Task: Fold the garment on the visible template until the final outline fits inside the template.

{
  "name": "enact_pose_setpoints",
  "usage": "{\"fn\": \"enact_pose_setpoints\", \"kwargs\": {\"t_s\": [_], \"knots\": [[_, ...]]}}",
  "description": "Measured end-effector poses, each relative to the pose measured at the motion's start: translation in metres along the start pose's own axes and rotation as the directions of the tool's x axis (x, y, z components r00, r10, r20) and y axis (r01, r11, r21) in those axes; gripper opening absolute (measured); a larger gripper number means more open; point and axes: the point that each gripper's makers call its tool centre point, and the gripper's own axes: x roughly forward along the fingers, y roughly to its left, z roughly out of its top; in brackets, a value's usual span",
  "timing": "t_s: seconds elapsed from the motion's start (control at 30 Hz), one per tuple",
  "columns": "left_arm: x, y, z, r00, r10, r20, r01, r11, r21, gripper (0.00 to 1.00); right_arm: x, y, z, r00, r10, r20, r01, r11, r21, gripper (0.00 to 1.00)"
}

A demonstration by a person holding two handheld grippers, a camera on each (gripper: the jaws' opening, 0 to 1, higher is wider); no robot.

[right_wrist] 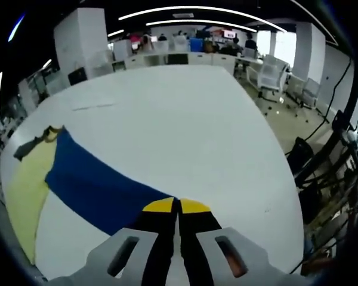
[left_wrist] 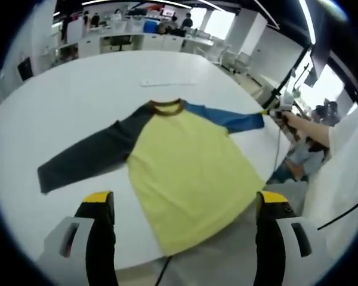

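Right tool clenched on blue sleeve cuff at 6 o'clock; left tool released, hovering over yellow shirt on white surface

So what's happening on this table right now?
A person is working a shirt spread flat on a white table with two handheld grippers. The right gripper is shut on the cuff of the blue sleeve. The left gripper hangs open over the yellow body, holding nothing. No fold is made yet.

Garment lies flat on table (sleeves spread).
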Motion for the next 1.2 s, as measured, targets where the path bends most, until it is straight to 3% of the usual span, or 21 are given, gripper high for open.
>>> {"fn": "enact_pose_setpoints", "kwargs": {"t_s": [0.73, 1.2], "knots": [[-0.028, 0.0, -0.01, 0.996, -0.005, 0.093, 0.006, 1.0, -0.01, 0.94, -0.057, 0.059, 0.061, 0.996, 0.063, 0.057, -0.056, 0.993, -0.103, 0.02], [-0.046, -0.002, -0.021, 0.989, -0.01, 0.149, 0.014, 1.0, -0.026, 0.94, -0.07, 0.098, 0.102, 0.991, 0.127, 0.05, -0.114, 0.971, -0.21, 0.02]]}}
